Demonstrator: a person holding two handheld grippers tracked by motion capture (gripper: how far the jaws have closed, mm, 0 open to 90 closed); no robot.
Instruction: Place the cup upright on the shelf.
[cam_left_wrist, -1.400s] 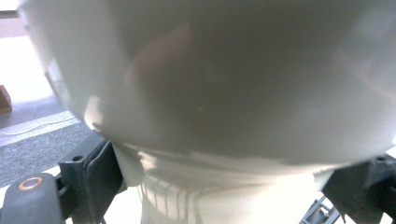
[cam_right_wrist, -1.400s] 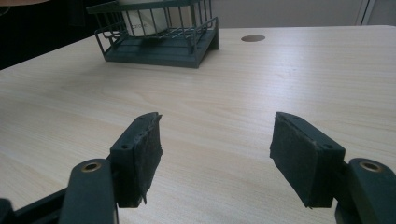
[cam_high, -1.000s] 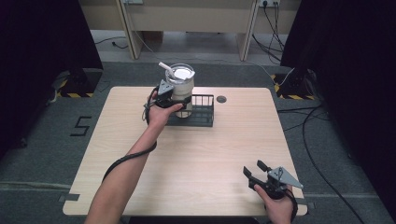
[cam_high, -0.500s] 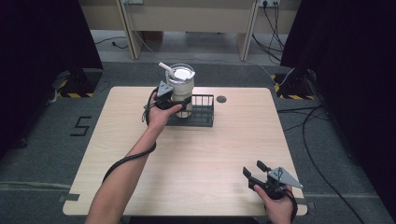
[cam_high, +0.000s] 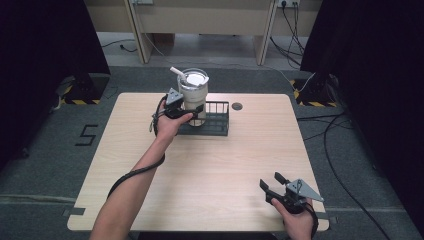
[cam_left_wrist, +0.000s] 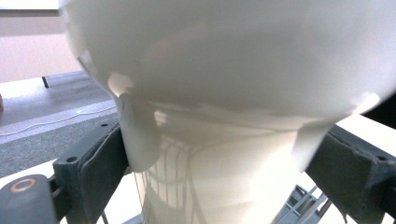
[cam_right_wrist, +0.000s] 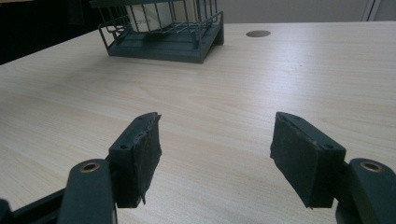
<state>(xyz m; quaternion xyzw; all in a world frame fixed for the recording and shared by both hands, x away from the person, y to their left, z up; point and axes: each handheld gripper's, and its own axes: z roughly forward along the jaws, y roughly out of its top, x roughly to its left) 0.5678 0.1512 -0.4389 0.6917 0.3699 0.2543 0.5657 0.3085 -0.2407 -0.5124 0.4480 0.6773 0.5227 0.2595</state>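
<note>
Tumbler (cam_high: 193, 97), cream-coloured with a clear lid and white straw, stands at the left end of the black wire basket (cam_high: 217, 124) near the table's (cam_high: 210, 165) far edge, its narrow lower body pinched between the jaws of the left gripper (cam_high: 192, 111), probably so it stays upright while being lifted or set. Well apart at the near right corner, the right gripper (cam_high: 274, 186) rests with jaws spread wide and empty, apparently kept clear of the work.
</note>
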